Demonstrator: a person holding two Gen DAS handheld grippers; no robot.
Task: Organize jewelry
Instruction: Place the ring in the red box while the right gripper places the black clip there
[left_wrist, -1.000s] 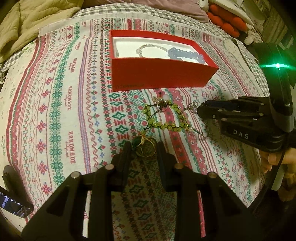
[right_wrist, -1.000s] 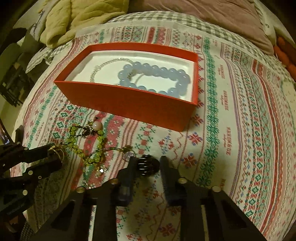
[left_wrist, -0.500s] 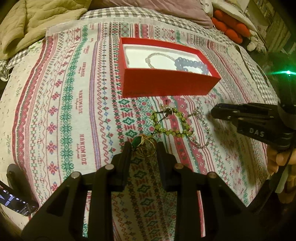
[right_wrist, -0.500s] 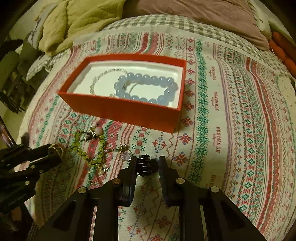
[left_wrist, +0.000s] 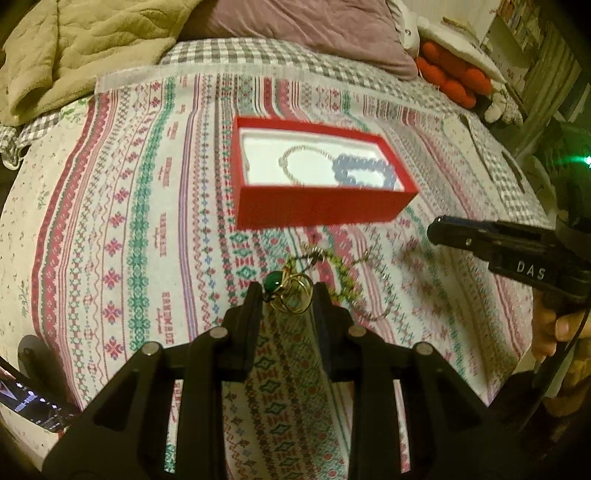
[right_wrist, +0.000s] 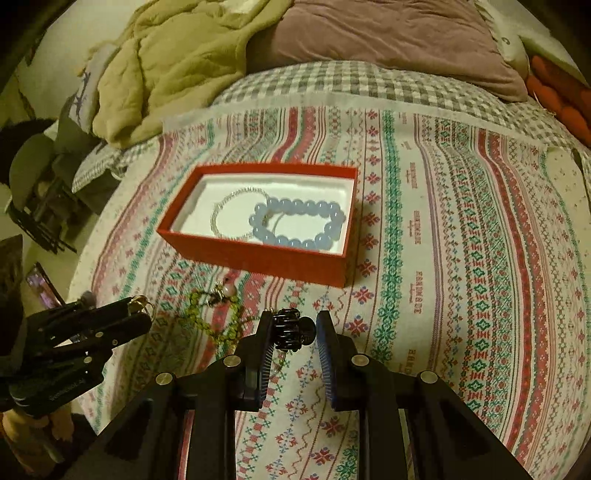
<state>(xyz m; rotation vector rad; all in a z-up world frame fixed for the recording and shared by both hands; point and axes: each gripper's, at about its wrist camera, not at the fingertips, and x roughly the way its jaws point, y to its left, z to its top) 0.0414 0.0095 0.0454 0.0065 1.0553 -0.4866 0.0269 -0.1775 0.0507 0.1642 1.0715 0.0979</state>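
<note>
two pieces are riding at once: my left tool (left_wrist: 288, 295) is gripping the green-stone gold ring (left_wrist: 286, 291), my right tool (right_wrist: 294, 330) the black bead bracelet (right_wrist: 291, 329); i'm keeping both clamped till over the red box (right_wrist: 258, 258).

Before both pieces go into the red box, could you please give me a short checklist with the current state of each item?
1. Left tool grips the gold ring with the green stone: ok.
2. Right tool grips the dark spiky piece: ok.
3. Red box open, no lid in the way: ok.
4. Bare white floor in the box beside the blue bead bracelet and the silver chain: ok.
5. Ring free of the green bead strand on the cloth: cannot tell.
</note>
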